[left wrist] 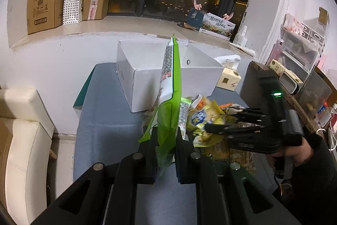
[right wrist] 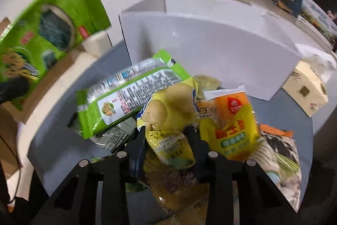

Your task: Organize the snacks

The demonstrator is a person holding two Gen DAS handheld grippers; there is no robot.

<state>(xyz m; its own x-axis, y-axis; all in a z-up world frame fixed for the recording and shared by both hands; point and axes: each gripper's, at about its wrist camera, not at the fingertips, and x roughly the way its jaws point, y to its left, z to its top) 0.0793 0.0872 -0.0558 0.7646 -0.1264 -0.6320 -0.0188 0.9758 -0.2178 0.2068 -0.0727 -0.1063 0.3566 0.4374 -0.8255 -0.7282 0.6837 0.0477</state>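
Green bag [left wrist: 171, 85] pinched upright in left claw [left wrist: 166, 140], lifted above the tabletop [left wrist: 105, 119], short of the white box [left wrist: 147, 77]. Right claw [right wrist: 167, 140] clamped on yellow bag [right wrist: 170, 149] in the snack pile [right wrist: 229, 119] at the box's near wall. Left half of tabletop bare; tissue box [right wrist: 305, 92] at right edge.

Little print I can read. Green packet [left wrist: 171, 85] in my left tongs: dense back-panel text, too small. Printed carton [left wrist: 218, 24] on the sill: large Chinese brush lettering, blurred. Yellow pouch [right wrist: 229, 130]: red Chinese characters, green strip below, red seal on the orange top; illegible. Second green packet [right wrist: 126, 98]: barcode, fine print.
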